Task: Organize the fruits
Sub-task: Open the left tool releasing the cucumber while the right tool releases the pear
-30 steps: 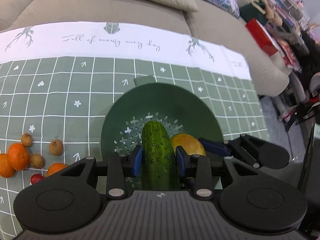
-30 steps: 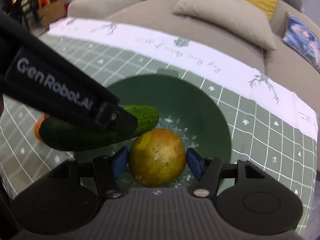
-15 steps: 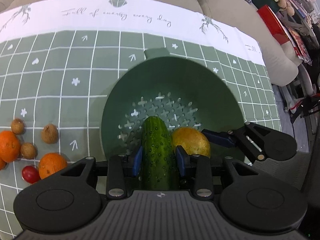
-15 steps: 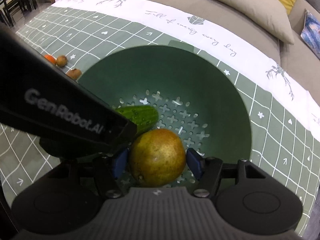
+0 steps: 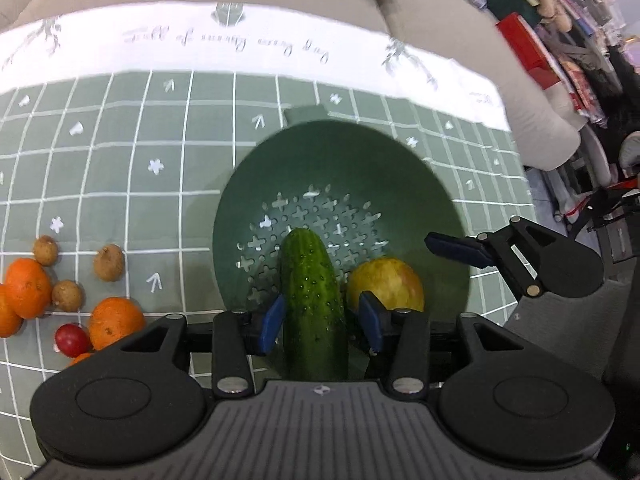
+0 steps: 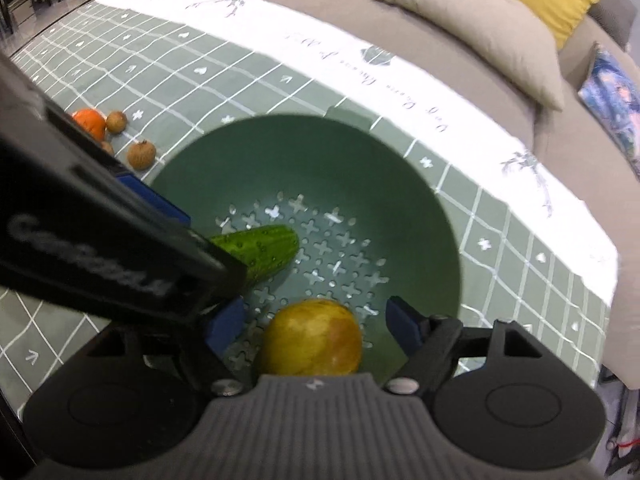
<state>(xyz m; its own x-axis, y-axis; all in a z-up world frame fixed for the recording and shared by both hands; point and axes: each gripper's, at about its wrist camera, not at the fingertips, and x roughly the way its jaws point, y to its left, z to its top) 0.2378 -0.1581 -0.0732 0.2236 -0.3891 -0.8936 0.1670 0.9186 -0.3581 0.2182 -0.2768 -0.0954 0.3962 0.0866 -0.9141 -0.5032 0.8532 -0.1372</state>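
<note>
Now, left gripper: my left gripper [image 5: 320,320] points down into the green colander [image 5: 400,168]; its jaws are opening, and the blue pads [image 5: 273,318] stand clear of the cucumber on both sides — released, though it lies between them.
Cucumber: the cucumber [image 5: 312,300] lies inside the colander, its rounded tip on the perforated floor, its near end hidden under my gripper's body.
Right gripper: my right gripper [image 6: 316,326] also points down into the colander [image 6: 420,216]; its jaws are opening, with a gap between each pad [image 6: 402,320] and the fruit — nothing clenched.
Yellow fruit: the round yellow-green fruit [image 6: 312,338], reddish on one side, sits on the colander floor between my right pads, just beside the cucumber [image 6: 260,246].
Colander: it stands on the green checked tablecloth [image 5: 120,160], small tab handle at the far rim.
Loose fruit: to the colander's left on the cloth lie oranges [image 5: 114,320], small brown round fruits [image 5: 108,262] and one small red fruit [image 5: 72,340], close together.
Background: a beige sofa [image 6: 440,52] with cushions behind the cloth's white edge.
</note>
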